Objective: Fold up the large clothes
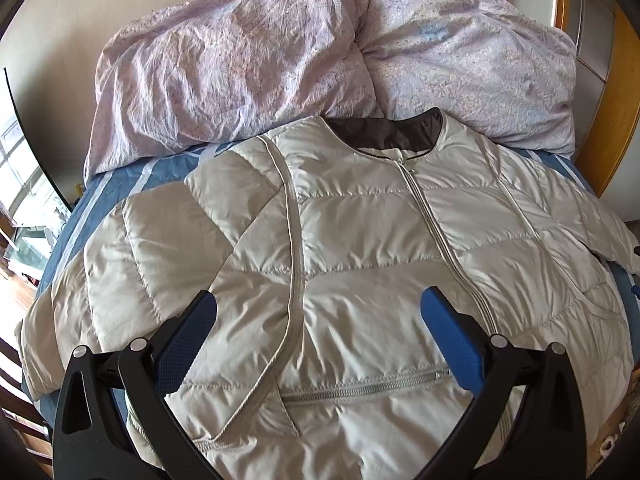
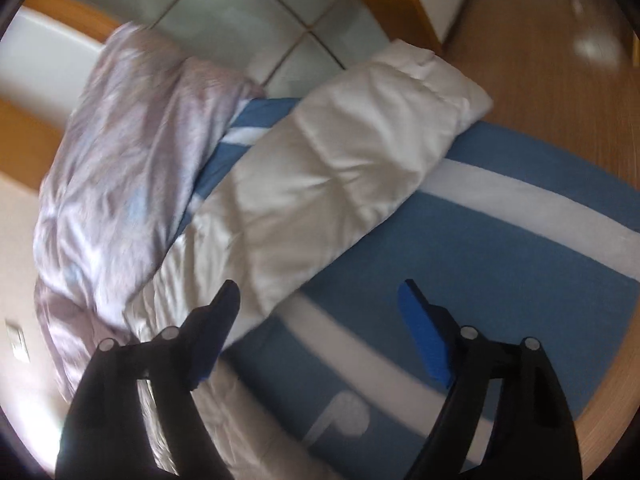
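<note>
A pale beige quilted puffer jacket is lying front-up across the bed, its glossy fabric stitched into soft padded squares. A silver zipper is running down its middle, a short zipped pocket is sitting low on its near side, and a dark lining is showing at the collarless neck on the far side. Both sleeves are spreading out to left and right.

The left gripper is hovering over the jacket's lower front, its black fingers with blue ribbed pads standing wide apart and holding nothing.

In the blurred right wrist view, the right gripper is hanging above the blue-and-white striped bed sheet, just beside the jacket's sleeve, which is stretching toward the bed's edge. Its fingers are also standing well apart, gripping nothing; the fabric lies clear of the pads.

A crumpled pale lilac duvet is bunching up at the far end of the bed, touching the jacket's shoulders. A wooden bed frame is curving along the right, and a cream wall is rising behind.
</note>
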`<state>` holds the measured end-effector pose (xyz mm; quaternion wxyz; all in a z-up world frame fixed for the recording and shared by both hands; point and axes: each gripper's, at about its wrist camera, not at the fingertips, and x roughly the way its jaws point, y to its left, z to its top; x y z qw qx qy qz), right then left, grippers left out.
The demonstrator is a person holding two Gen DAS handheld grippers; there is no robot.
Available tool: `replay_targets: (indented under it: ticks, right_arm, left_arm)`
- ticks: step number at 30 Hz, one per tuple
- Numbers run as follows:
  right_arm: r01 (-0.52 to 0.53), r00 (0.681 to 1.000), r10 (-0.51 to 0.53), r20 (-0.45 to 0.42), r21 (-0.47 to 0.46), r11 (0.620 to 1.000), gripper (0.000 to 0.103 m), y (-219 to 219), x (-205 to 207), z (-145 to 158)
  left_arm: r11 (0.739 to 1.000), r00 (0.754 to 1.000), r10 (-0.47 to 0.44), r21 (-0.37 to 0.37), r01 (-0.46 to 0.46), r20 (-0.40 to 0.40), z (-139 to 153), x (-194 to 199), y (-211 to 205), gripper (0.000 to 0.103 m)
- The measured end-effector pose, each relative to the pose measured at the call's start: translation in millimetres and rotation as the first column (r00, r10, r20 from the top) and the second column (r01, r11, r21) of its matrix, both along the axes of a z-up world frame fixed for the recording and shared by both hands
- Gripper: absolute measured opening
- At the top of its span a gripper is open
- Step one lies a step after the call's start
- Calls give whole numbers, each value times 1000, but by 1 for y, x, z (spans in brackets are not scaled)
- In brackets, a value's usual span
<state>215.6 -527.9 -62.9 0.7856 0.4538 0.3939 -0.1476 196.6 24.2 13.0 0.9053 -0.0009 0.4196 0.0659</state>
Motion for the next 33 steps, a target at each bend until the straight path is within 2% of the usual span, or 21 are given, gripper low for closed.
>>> replay_targets:
  ticks: [5,10,15,18,20,23,28,30,33]
  right_arm:
    - [119,993,-118,-28,46,992,71,-33,6,-17]
    - [168,986,-168,-14,49,985,67,-51,11,-20]
    - [209,978,-210,0,67,976,56,-61,19,-24]
    - [222,975,-222,-11,61,973,39,-63,20,-27]
    - [227,974,-226,-20,44,973,20,-62,23,-26]
    - [214,977,-214,0,-5,977,10,-59,26,-17]
    - [163,986,-155,59,-165,973,6,-39,38,21]
    - [125,990,-108,91,-222,967,6,-23,45,39]
    - [30,989,14,144,-297,955,6,14,60,69]
  left_arm:
    - [999,999,27,33,-26,-23,-10,27,0,102]
    - [999,998,41,8,-41,-40,-18,42,7,102]
    - [999,999,22,-28,-23,-39,-23,50,8,102]
    - [999,999,9,-51,-11,-46,-26,54,9,102]
    - [998,999,2,-60,-5,-49,-27,57,10,102]
    - [996,999,-35,-87,32,-33,-27,58,10,102]
    - [981,994,-107,-162,109,22,-23,60,11,102]
    - [964,990,-129,-226,138,56,-20,60,14,102]
    - [927,984,-170,-329,179,55,-17,65,16,102]
